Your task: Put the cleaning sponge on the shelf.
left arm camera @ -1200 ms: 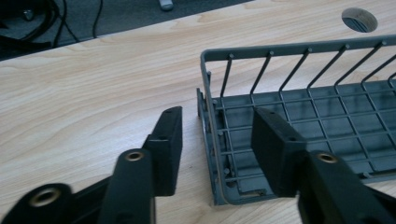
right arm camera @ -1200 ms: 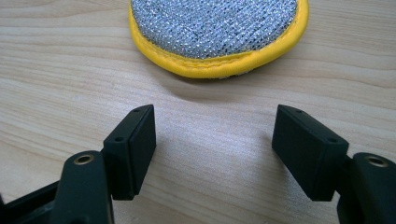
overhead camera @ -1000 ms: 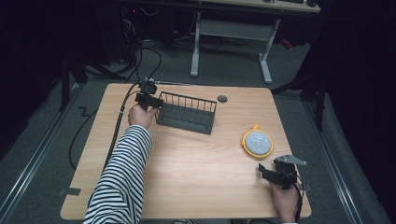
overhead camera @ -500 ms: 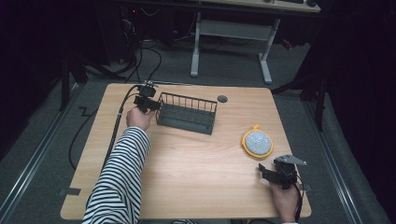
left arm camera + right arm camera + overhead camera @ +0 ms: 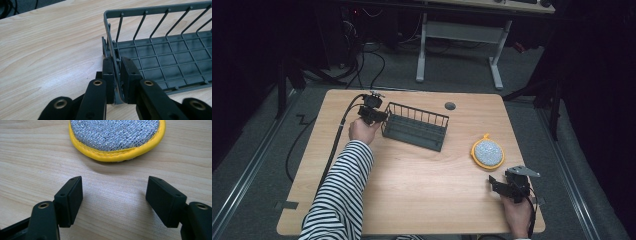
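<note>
A dark grey wire rack (image 5: 416,126) stands on the wooden table (image 5: 412,195), left of middle at the back. My left gripper (image 5: 379,116) is at its left end; its jaws have just closed, and in the left gripper view the pads press from both sides on the end wall of the rack (image 5: 162,55), so my left gripper (image 5: 117,75) is shut on it. A round yellow-rimmed scouring pad (image 5: 487,153) with a silver mesh top lies at the right. My right gripper (image 5: 495,184) rests just short of the pad (image 5: 117,137), and my right gripper (image 5: 114,195) is open with bare wood between its jaws.
A round cable hole (image 5: 450,106) sits in the table behind the rack. A black cable (image 5: 334,145) trails from the left gripper off the table's left edge. A white desk frame (image 5: 457,45) stands on the floor beyond the table.
The left gripper's jaws have closed on the rack's left end wall. The right hand has stayed where it was.
</note>
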Demonstrator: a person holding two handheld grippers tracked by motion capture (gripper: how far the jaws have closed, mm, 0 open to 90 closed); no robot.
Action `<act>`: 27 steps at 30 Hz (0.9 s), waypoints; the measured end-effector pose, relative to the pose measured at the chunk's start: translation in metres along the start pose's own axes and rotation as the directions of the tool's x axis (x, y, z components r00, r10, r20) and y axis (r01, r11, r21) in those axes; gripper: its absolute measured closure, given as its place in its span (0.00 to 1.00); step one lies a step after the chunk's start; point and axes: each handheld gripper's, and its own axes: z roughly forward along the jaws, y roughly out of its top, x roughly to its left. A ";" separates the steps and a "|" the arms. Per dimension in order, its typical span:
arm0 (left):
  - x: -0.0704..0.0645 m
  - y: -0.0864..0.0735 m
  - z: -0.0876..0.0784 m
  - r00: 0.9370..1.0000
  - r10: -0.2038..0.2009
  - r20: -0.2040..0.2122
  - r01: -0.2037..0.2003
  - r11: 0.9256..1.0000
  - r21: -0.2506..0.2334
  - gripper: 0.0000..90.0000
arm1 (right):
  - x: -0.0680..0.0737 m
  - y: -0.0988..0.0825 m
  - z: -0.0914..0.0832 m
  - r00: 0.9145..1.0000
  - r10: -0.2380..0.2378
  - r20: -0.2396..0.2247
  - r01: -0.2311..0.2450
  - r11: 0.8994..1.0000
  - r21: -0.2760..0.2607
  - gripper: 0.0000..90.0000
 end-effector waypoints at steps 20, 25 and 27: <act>-0.027 -0.024 -0.015 0.997 0.034 0.063 -0.032 0.999 -0.032 0.94 | 0.000 0.000 0.000 1.000 -0.008 -0.001 0.008 1.000 0.002 0.33; -0.036 -0.027 -0.018 0.997 0.047 0.065 -0.045 0.999 -0.027 0.93 | 0.000 0.000 0.000 1.000 -0.004 -0.002 0.004 1.000 0.003 0.33; -0.039 -0.029 -0.019 0.996 0.051 0.072 -0.049 0.998 -0.031 0.93 | 0.000 0.000 0.000 1.000 -0.007 -0.001 0.007 1.000 0.003 0.33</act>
